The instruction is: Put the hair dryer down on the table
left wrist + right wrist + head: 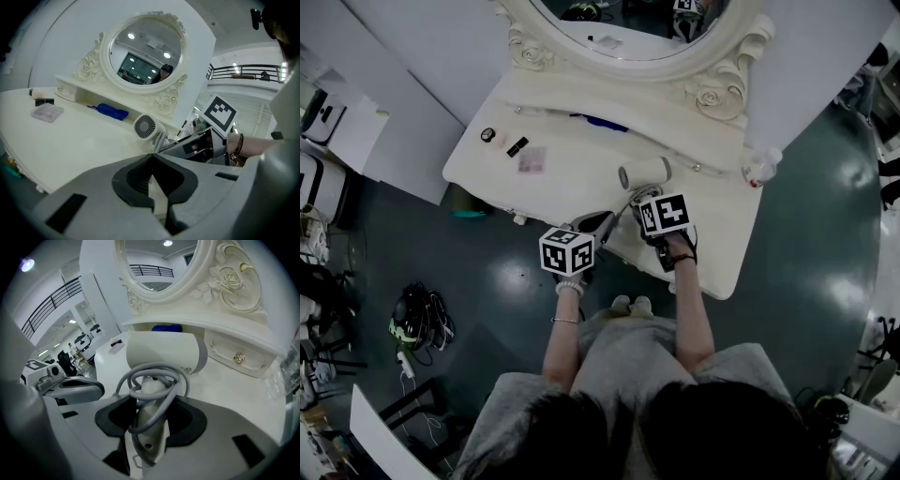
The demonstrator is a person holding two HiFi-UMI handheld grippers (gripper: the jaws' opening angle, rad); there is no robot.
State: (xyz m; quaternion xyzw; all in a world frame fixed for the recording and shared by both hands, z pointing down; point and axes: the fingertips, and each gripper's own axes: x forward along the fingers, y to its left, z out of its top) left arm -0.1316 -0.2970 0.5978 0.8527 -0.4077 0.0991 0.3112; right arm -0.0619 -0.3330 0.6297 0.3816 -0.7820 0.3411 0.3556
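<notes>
While the head view looks steeply down, the right gripper [642,202] holds the cream-white, barrel-bodied plastic hair dryer [645,173] by its handle over the glossy white table [572,183], near the front edge towards the right corner. Barrel out ahead, handle back: set up to go down flat on its side, I'd say. Whether it rests on the top yet, I cannot tell. The left gripper [602,223] hangs just beside it at the front edge, carrying nothing.

Over to the left gripper view: jaws pinched together, tips meeting, nothing between them. Beyond, the dryer's round rear grille faces us with its fine radial slats, low over the smooth tabletop. A crumpled blue cloth [108,111] lies on the back shelf under the carved oval mirror [145,51].

Now the right gripper view, and here's the grip: dark rubbery pads clamped on the slim, rounded handle, standing wide because the grey rubber cord [154,380] is looped round it too. That traps the loops rather than letting them trail. The shell is smooth and matte, likely slippery, so a gentle release onto that hard top looks wise.
</notes>
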